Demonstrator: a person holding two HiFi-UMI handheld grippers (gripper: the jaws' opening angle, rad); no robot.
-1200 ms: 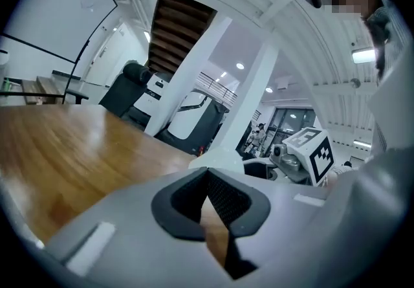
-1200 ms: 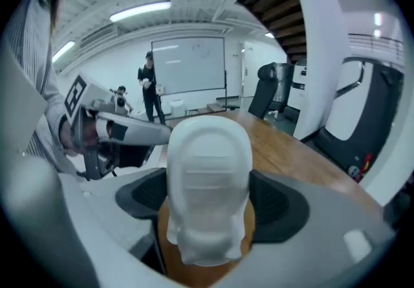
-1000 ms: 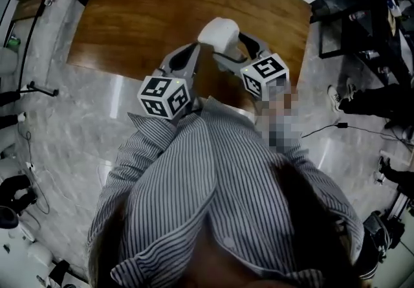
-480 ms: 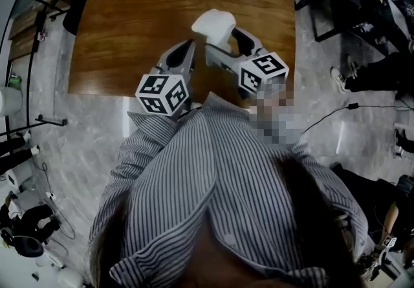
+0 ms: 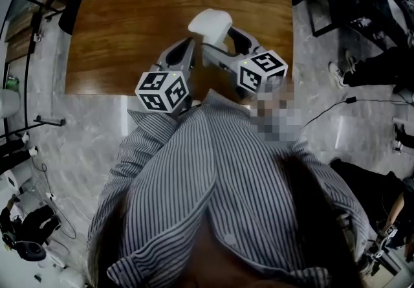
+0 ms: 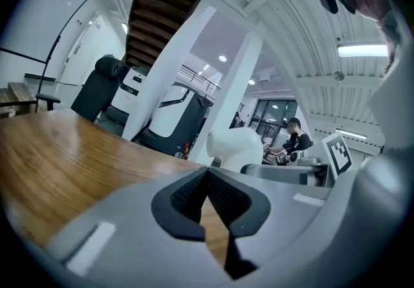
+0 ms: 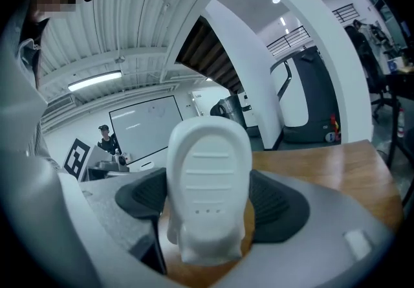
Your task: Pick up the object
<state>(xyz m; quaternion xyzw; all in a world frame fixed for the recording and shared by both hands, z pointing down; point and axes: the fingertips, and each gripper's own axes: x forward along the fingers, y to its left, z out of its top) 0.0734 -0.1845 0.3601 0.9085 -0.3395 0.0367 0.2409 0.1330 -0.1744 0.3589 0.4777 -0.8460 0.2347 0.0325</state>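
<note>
A white moulded plastic object point(image 5: 210, 25) point(image 7: 208, 186) is clamped between the dark pads of my right gripper point(image 5: 217, 44) point(image 7: 210, 206), held above the brown wooden table point(image 5: 129, 28). Its ribbed underside faces the right gripper view. My left gripper point(image 5: 189, 47) point(image 6: 208, 201) hovers just left of it, jaws closed together with nothing between them. From the left gripper view the white object point(image 6: 234, 146) shows off to the right, beyond the jaw tips.
The table sits on a pale marble floor point(image 5: 71, 131). A black stand point(image 5: 39, 2) is at the left, black furniture and cables point(image 5: 349, 15) at the right. The person's striped shirt point(image 5: 207, 189) fills the lower head view. Another person point(image 6: 292, 139) stands in the background.
Both grippers and the white object have barely moved relative to each other; the head view has shifted a little, so the table looks slightly larger and higher in frame.
</note>
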